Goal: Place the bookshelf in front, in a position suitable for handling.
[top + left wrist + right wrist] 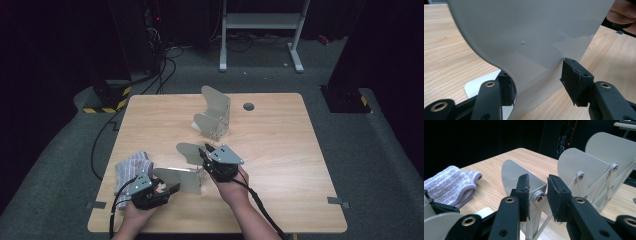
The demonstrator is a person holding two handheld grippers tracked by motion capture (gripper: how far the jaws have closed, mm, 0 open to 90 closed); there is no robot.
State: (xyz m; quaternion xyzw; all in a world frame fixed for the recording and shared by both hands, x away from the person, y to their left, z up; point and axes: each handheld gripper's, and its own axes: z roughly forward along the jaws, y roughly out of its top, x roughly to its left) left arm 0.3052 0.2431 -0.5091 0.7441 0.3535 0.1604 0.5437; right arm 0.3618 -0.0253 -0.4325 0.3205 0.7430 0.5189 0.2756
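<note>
Your left gripper [170, 190] is down at the near left of the table [280, 165], jaws set either side of a grey metal plate [180, 179]. In the left gripper view that plate [531, 32] is smooth, matt, pale grey, with a rounded edge curving down, and one black pad [574, 80] touches its edge while the other sits behind the sheet; whether they really press it, I cannot tell. Your right gripper [204, 151] sits just beyond, at the middle, jaws apart around a clear upright post with a silver screw [539, 199], pads not touching it. A second rounded plate [189, 152] fans out there. Farther back stands a matching rack [214, 116]. A striped purple cloth [131, 167] lies by your left hand
</note>
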